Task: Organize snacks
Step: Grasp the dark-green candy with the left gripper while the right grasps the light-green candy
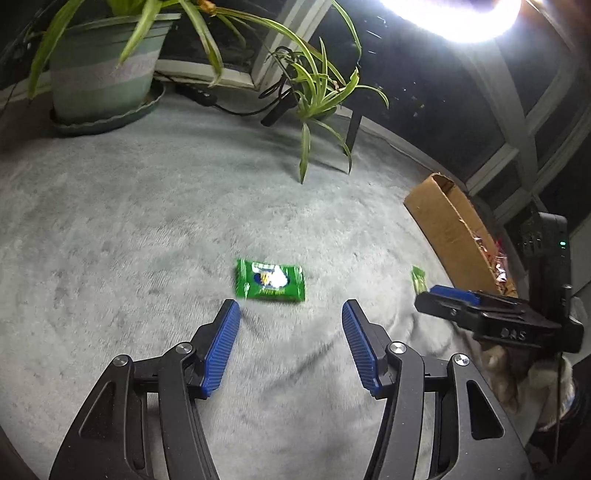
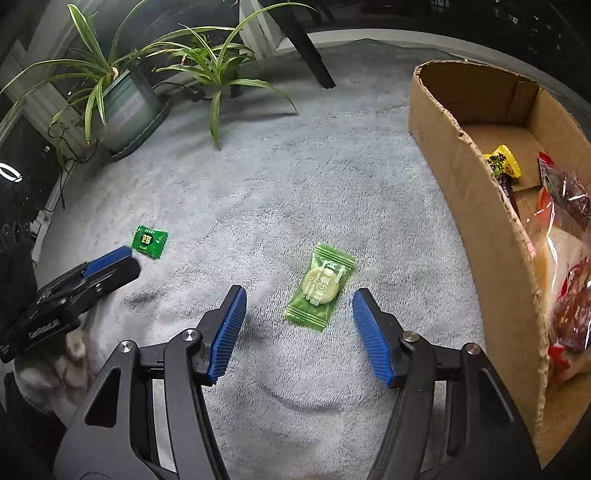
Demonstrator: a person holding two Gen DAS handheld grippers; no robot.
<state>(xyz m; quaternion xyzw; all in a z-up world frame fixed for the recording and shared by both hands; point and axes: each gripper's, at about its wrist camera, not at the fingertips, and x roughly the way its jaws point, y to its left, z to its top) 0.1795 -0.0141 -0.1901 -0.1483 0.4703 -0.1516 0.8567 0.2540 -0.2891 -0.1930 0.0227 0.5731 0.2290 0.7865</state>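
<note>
A dark green snack packet (image 1: pixel 270 280) lies on the grey cloth just ahead of my open, empty left gripper (image 1: pixel 291 308); it also shows in the right wrist view (image 2: pixel 149 242). A light green wrapped round snack (image 2: pixel 320 286) lies between the tips of my open, empty right gripper (image 2: pixel 299 295); its edge shows in the left wrist view (image 1: pixel 419 279). A cardboard box (image 2: pixel 480 192) to the right holds several snack packets. The right gripper appears in the left wrist view (image 1: pixel 480 310), the left gripper in the right wrist view (image 2: pixel 92 277).
A potted plant in a green pot (image 1: pixel 99 74) and a smaller spider plant (image 1: pixel 317 96) stand at the back of the cloth-covered table (image 1: pixel 147 221). Cables run behind them. A bright lamp (image 1: pixel 454 14) shines top right. Window frames lie beyond.
</note>
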